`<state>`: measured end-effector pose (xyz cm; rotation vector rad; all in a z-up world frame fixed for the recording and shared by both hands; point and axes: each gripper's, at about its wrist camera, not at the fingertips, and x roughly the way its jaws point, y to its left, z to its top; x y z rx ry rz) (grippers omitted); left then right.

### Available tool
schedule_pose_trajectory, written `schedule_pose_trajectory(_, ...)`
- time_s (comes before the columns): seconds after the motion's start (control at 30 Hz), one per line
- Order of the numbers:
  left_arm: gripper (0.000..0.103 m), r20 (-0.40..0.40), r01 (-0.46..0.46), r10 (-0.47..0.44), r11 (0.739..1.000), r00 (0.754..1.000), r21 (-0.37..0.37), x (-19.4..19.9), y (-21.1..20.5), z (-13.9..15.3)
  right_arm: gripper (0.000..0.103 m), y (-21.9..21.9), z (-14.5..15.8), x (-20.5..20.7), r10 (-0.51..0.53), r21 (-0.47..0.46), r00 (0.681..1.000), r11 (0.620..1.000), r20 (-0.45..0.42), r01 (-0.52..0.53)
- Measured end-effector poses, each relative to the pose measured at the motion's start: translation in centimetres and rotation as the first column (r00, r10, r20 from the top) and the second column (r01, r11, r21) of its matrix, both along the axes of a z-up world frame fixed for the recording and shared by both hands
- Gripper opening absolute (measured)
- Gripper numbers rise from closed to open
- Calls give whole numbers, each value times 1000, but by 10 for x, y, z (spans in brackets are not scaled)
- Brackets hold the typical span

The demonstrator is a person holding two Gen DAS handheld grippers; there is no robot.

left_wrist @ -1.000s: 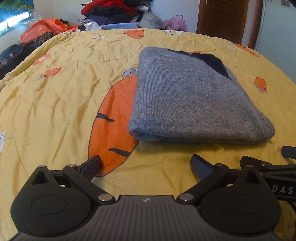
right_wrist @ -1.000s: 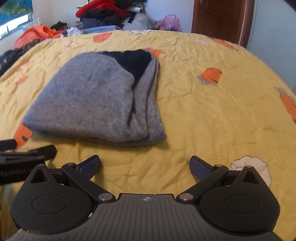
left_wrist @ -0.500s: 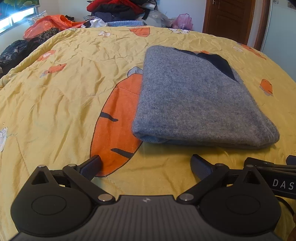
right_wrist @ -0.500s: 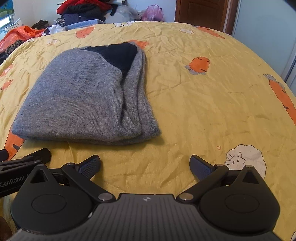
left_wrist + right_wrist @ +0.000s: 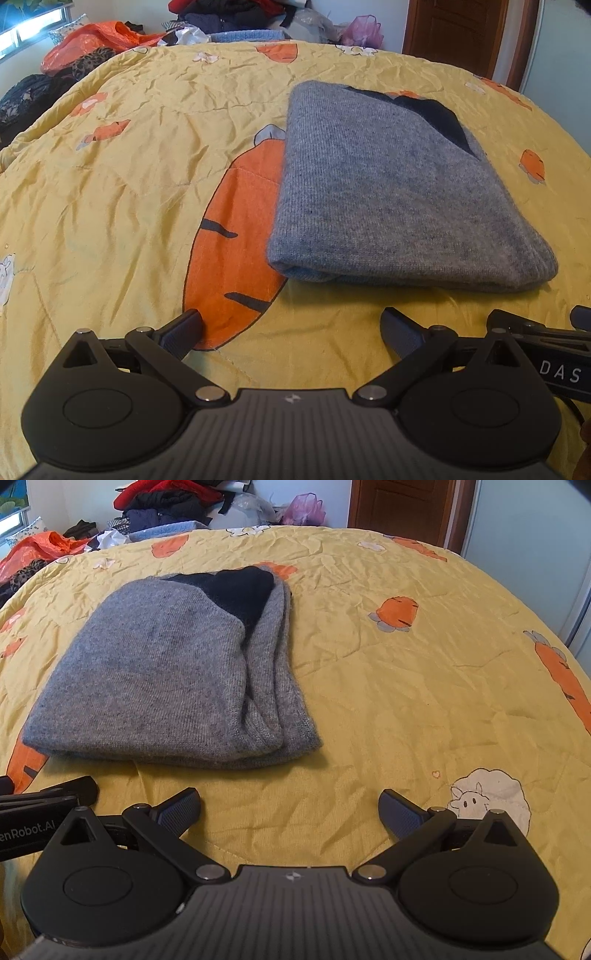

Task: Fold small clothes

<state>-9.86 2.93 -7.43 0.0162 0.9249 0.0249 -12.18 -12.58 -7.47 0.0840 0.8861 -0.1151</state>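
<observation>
Grey knit sweater (image 5: pixel 402 192) lies folded on the yellow carrot-print quilt (image 5: pixel 122 177), with a dark navy patch at its far end. It sits ahead of the left gripper (image 5: pixel 291 328) and slightly to the right, and ahead-left of the right gripper (image 5: pixel 290 806). Both pairs of fingers (image 5: pixel 400 812) are spread wide, holding nothing, hovering near the sweater's near edge without touching it. Beyond the bed, a clothes pile (image 5: pixel 166 502) rises beside a wooden door (image 5: pixel 402 506).

sweater (image 5: pixel 399 192) on bedspread (image 5: pixel 129 184), clothes pile (image 5: pixel 166 502) behind
</observation>
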Motion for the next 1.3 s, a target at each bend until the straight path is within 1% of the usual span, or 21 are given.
schedule_pose_trajectory(0.13, 103, -13, -3, 3, 1000, 1000, 21, -3, -3, 5, 102, 1, 2, 3, 6, -4, 1000, 1000, -26, -6)
schedule_pose_trajectory(0.23, 103, 8, -4, 3, 1000, 1000, 18, -6, -3, 15, 102, 2, 6, 2, 2, -2, 1000, 1000, -29, -2)
schedule_pose_trajectory(0.43, 103, 48, 7, -7, 1000, 999, 9, -10, -4, 29, 102, 5, 16, 0, 14, -25, 1000, 1000, 0, -14)
schedule_pose_trajectory(0.6, 103, 38, 8, -8, 1000, 999, 5, -10, -4, 28, 102, 1, 19, 0, 6, 2, 1000, 1000, -2, -6)
schedule_pose_trajectory(1.3, 103, 35, 2, -2, 1000, 999, -1, -13, -3, 29, 103, -1, 19, -1, -2, 20, 1000, 1000, 4, 2)
